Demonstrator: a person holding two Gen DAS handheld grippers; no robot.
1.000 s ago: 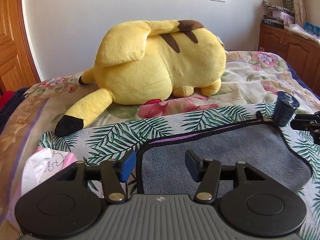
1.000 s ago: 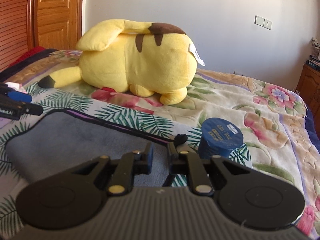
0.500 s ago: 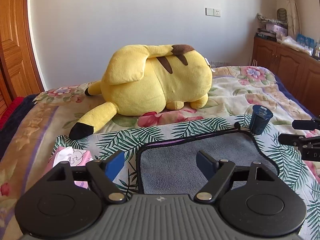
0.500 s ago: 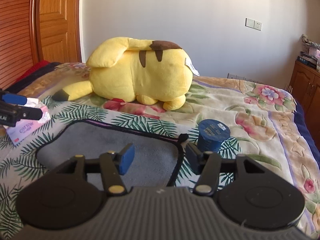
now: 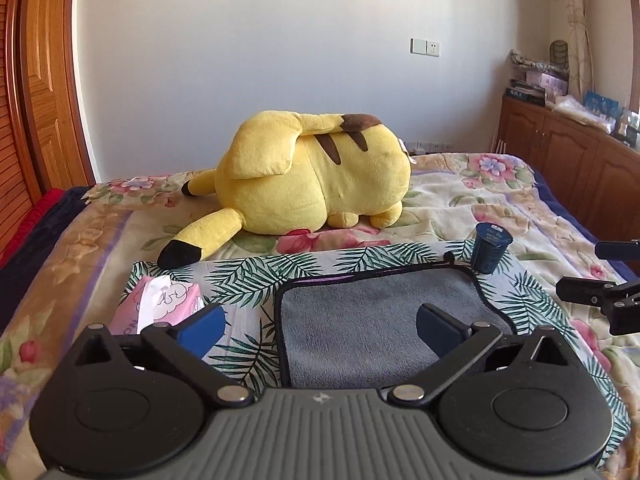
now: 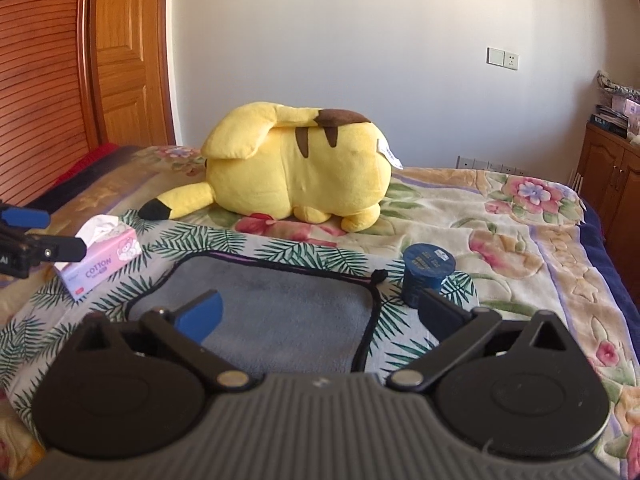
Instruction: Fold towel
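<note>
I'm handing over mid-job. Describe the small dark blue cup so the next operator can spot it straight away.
Find the big yellow plush toy lying on the bed, then come forward to the grey towel on the palm-leaf cloth. The dark blue cup stands upright just off the towel's far right corner, the only dark, round item there.

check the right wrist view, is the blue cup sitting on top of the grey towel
No, the blue cup stands on the leaf-print cloth just beyond the grey towel and its far right corner.
</note>
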